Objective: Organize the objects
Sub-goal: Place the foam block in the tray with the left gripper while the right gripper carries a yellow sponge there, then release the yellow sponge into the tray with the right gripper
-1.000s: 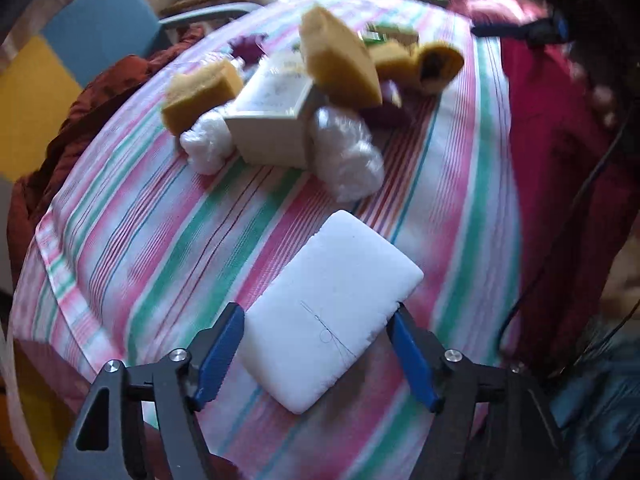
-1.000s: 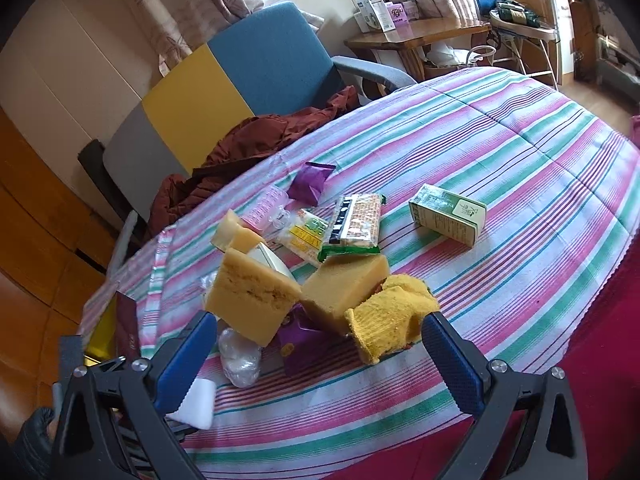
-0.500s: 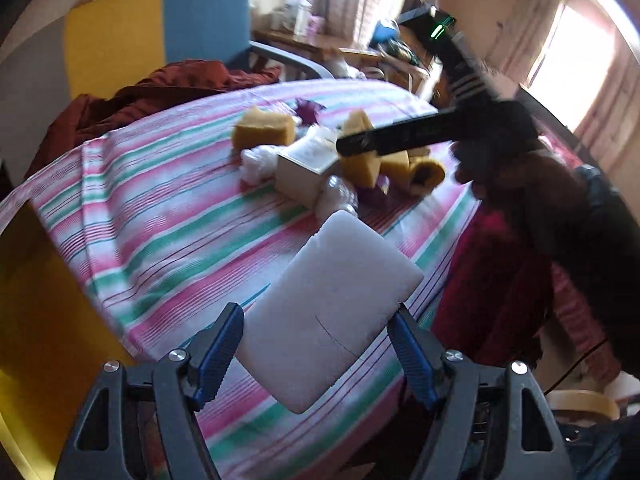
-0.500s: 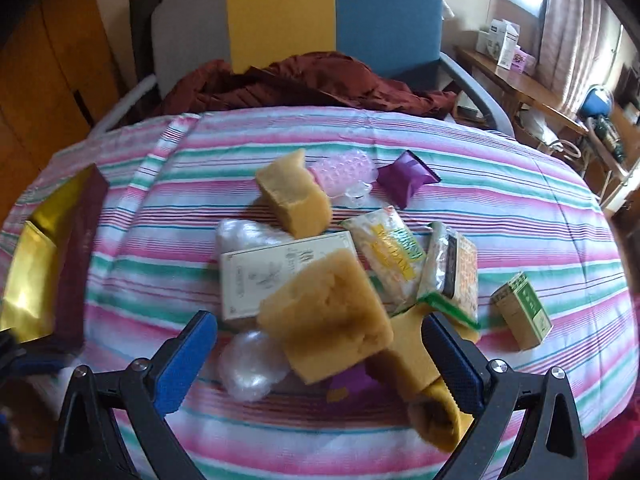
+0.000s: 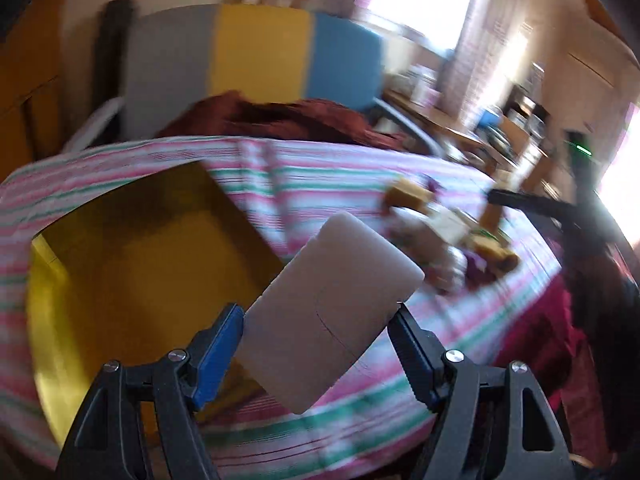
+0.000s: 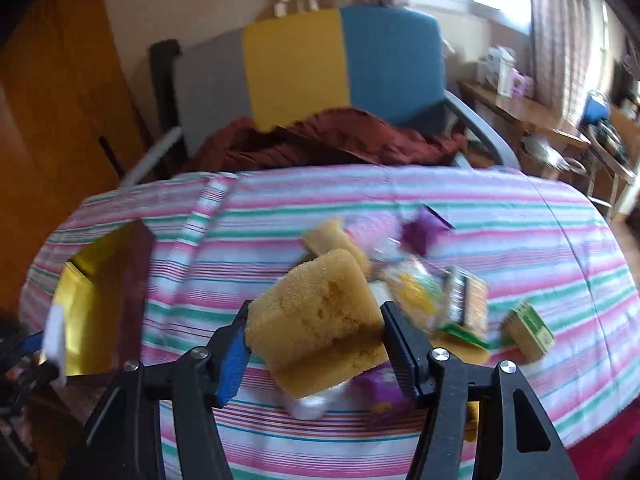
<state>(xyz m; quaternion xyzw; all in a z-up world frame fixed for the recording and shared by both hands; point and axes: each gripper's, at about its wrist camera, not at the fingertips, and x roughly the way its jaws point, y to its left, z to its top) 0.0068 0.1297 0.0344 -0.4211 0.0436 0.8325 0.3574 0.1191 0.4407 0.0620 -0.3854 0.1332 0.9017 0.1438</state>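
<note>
My left gripper (image 5: 316, 314) is shut on a white foam block (image 5: 332, 304), tilted and held in the air above the striped tablecloth (image 5: 312, 176), beside an open gold box (image 5: 140, 264). The jaws of my right gripper (image 6: 314, 322) are closing, and both pads press a big yellow sponge (image 6: 320, 308) over the pile of objects. In the right wrist view the gold box (image 6: 80, 320) is at the far left, with the white block (image 6: 54, 336) in front of it. The picture is blurred by motion.
The pile holds a second yellow sponge (image 6: 326, 236), purple packets (image 6: 424, 228), a snack packet (image 6: 468, 304), a green carton (image 6: 528, 328) and a clear bag (image 6: 308, 404). Behind the table stands a grey, yellow and blue chair (image 6: 296, 68) with dark red cloth (image 6: 340, 140).
My left gripper carried the white block up off the table and over to the gold box. My right gripper came down over the yellow sponge and closed on it.
</note>
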